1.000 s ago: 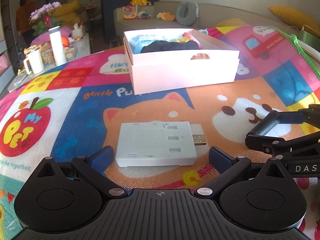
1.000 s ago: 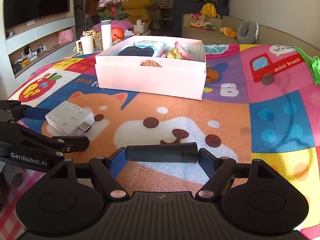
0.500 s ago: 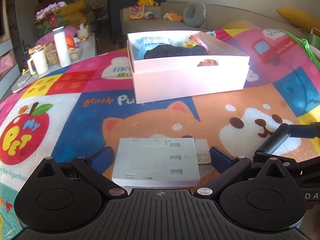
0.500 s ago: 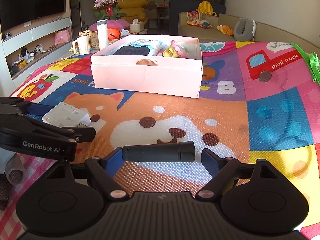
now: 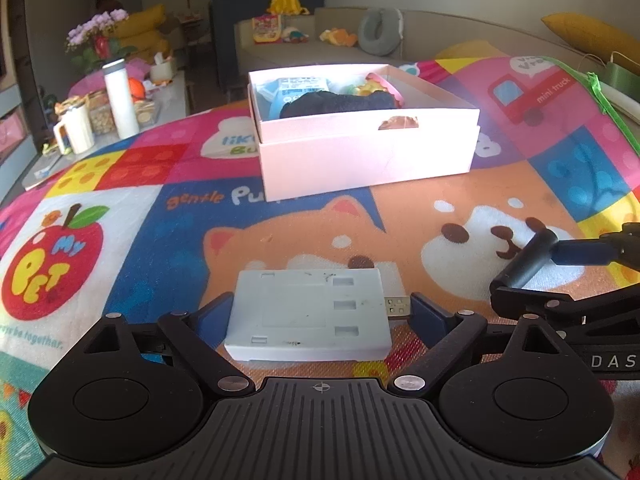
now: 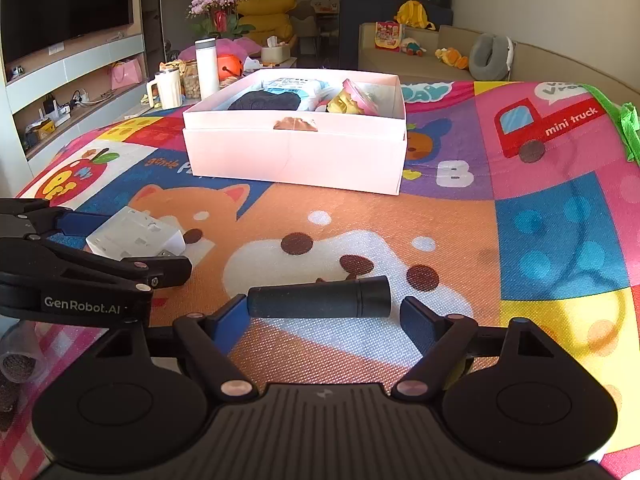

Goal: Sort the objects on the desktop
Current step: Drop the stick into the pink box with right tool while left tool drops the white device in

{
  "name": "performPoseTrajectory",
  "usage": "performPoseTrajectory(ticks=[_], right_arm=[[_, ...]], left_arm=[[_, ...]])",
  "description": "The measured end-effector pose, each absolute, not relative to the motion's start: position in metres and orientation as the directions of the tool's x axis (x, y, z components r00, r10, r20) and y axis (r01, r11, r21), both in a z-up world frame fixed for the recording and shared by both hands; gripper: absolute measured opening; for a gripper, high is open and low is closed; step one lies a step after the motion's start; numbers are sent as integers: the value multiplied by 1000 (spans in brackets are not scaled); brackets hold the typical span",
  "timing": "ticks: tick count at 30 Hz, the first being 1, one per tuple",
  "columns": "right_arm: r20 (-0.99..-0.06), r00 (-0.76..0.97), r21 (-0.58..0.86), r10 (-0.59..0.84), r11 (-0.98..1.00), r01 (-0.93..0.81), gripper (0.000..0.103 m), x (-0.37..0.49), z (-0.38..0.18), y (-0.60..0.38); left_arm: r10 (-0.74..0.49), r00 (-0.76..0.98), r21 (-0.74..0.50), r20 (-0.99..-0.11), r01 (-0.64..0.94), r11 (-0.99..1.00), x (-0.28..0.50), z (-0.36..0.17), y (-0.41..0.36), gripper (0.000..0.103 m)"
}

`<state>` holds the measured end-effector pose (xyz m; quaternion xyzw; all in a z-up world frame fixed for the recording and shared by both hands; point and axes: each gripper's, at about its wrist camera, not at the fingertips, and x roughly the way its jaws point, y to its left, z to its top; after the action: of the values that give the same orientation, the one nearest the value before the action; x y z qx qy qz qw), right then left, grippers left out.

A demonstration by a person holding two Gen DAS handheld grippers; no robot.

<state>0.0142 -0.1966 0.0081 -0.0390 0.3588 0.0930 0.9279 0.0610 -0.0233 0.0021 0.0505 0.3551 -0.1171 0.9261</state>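
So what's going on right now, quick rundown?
Left gripper open around white USB adapter. Right gripper open around black cylinder. Both items on the mat, ungripped. Pink box ahead, path unobstructed.

Living rm, daylit. Colourful cartoon play mat [image 6: 540, 216] covers the work surface. Beige sofa [image 6: 432, 62] at back w/ plush toys and grey neck pillow [image 6: 490, 56]. Dark TV [image 6: 64, 4] on left wall above shelving; framed pics top right. Pink flowers [image 6: 216, 2] on side table.
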Motion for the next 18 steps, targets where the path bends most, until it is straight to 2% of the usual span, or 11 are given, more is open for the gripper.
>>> performPoseTrajectory(ticks=[4,8,13,18], right_arm=[[-691,705,-7,160,974,-228,75,1,17,-196],[-679,714,-33,167,966,-257,75,-18,36,-203],[-583,801,-103,135,966,-238,75,-21,87,-219],[-475,855,50,208,977,-209,75,26,163,-243]], left_arm=[[-203,725,9,-658,277,961,42,10,-18,95],[-255,750,5,-611,326,945,23,36,-16,95],[-301,828,36,-472,359,933,35,90,-21,95],[-315,894,58,-320,350,935,88,136,-29,95]])
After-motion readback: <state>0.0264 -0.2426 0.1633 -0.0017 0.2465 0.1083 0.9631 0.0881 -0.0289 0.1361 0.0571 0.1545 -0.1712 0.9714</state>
